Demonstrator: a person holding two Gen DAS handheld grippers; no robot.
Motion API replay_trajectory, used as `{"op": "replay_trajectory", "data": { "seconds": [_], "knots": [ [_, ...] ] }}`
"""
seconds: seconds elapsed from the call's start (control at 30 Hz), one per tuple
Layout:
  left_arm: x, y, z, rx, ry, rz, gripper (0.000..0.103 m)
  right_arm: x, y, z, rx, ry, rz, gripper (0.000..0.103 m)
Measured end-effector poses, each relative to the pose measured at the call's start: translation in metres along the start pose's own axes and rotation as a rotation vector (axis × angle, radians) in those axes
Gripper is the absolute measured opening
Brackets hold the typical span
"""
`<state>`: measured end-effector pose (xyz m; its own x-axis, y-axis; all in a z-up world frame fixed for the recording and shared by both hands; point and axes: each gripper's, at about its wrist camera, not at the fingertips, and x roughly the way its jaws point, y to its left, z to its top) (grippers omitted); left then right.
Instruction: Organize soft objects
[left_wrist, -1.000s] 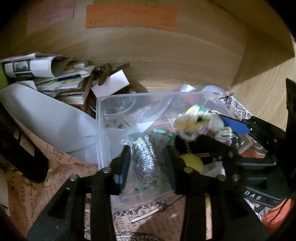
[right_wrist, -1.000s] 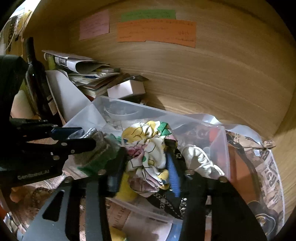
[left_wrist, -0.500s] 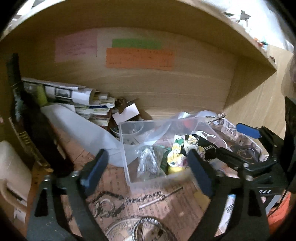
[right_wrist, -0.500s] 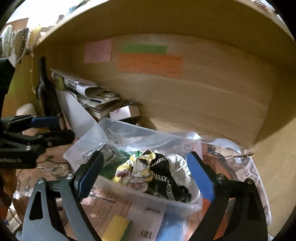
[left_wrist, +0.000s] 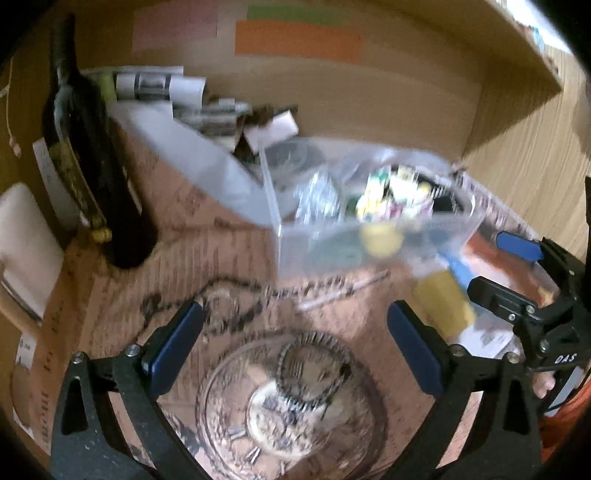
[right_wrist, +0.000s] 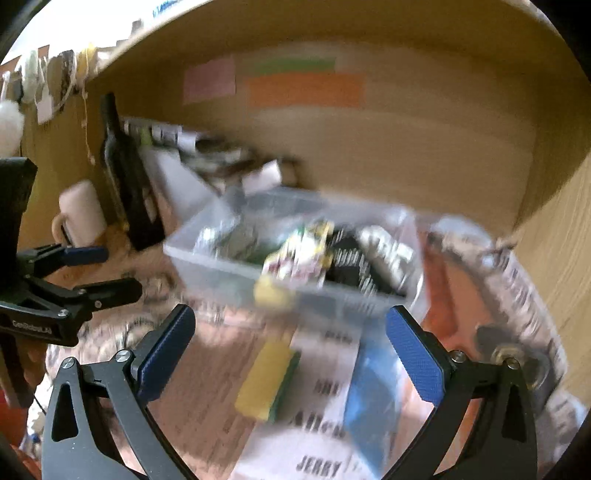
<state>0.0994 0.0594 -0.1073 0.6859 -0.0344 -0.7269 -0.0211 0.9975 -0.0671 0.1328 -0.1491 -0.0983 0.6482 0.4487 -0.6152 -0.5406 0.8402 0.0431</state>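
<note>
A clear plastic bin (left_wrist: 280, 236) (right_wrist: 221, 273) holds soft things: a yellow-and-white patterned cloth (left_wrist: 391, 195) (right_wrist: 303, 251), a silvery knitted piece (left_wrist: 317, 195) and a black patterned piece (right_wrist: 347, 262). My left gripper (left_wrist: 293, 310) (right_wrist: 122, 271) hangs in front of the bin. Its jaws are opening and nothing is between them. My right gripper (right_wrist: 288, 312) (left_wrist: 485, 262) is also short of the bin, its jaws opening and empty. A yellow sponge with a green side (right_wrist: 266, 380) (left_wrist: 443, 299) lies on the newspaper between the right fingers.
A dark bottle (left_wrist: 92, 166) and a white mug (right_wrist: 81, 214) stand at the left. Below the left gripper sit a glass dish with bead rings (left_wrist: 295, 398) and a chain (left_wrist: 221, 306). Stacked papers (left_wrist: 159, 85) lean on the wooden back wall. A blue sheet (right_wrist: 373, 391) lies by the sponge.
Both grippers opened, letting go of the soft pieces inside the bin, and drew back from it. The knitted piece and the patterned cloth stay in the bin.
</note>
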Motion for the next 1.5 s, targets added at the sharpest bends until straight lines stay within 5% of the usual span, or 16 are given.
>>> {"op": "replay_trajectory", "data": {
  "seconds": [0.23,0.37,0.57,0.73,0.93,1.2,1.5],
  "knots": [
    [0.018,-0.009,-0.027,0.034,0.082,-0.013,0.101,0.023,0.000,-0.024,0.039,0.132,0.059,0.094],
    [0.026,-0.014,-0.033,0.043,0.092,-0.008,0.100,0.030,0.000,-0.030,0.038,0.181,0.079,0.068],
    [0.034,-0.012,-0.033,0.033,0.113,-0.023,0.068,0.036,0.002,-0.035,0.028,0.211,0.089,0.029],
    [0.031,-0.008,-0.032,0.029,0.109,-0.034,0.038,0.027,0.000,-0.032,0.025,0.166,0.077,0.028],
    [0.023,-0.005,-0.025,0.021,0.083,-0.041,0.019,0.013,-0.009,-0.023,0.037,0.112,0.063,0.028],
    [0.005,-0.009,-0.002,0.038,-0.001,-0.052,0.008,-0.006,-0.019,-0.007,0.036,0.028,0.025,0.028],
    [-0.020,-0.024,0.039,0.086,-0.127,-0.077,0.008,-0.022,-0.035,0.016,0.035,-0.076,-0.023,0.028]
  ]
}}
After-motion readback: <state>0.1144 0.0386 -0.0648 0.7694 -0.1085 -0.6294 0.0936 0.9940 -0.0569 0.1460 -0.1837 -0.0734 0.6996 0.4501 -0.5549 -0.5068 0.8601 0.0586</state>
